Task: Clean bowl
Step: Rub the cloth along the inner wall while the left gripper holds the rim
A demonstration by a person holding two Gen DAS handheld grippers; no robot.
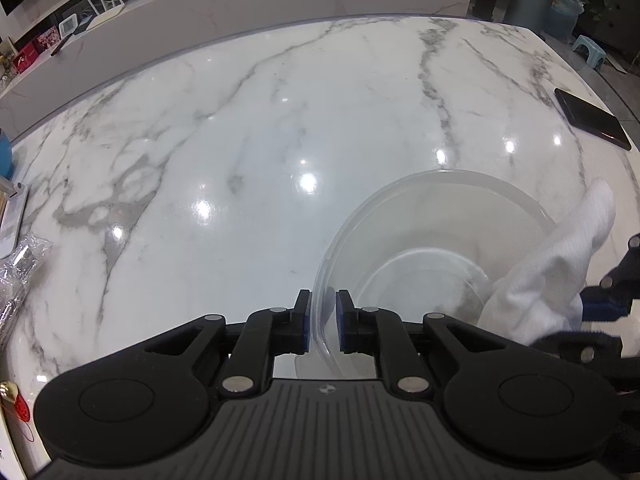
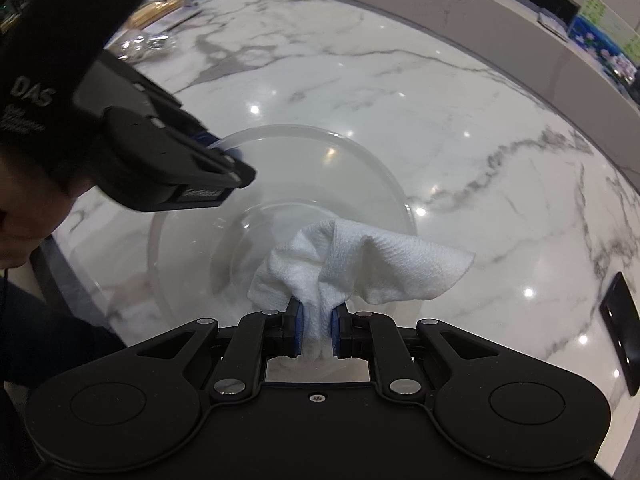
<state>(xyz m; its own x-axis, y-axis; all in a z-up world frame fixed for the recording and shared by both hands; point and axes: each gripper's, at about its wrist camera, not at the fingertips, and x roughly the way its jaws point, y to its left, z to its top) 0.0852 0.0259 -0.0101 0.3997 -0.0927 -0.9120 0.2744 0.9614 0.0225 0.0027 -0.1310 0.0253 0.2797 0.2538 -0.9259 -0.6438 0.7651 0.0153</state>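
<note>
Straddling bowl (image 1: pixel 432 240) rim, left tool (image 1: pixel 323 322)

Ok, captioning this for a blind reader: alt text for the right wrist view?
The right gripper pinches a white cloth over a clear bowl on a marble table. The left gripper clamps the bowl's far-left rim.

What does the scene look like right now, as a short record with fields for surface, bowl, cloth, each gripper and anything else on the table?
surface: white marble table
bowl: clear bowl, upright on the table
cloth: white cloth, hanging into the bowl
left gripper: left gripper clamped on the bowl's rim, one pad inside, one outside
right gripper: right gripper shut on a bunched fold of the cloth
other: dark phone lying flat near the table's edge
</note>
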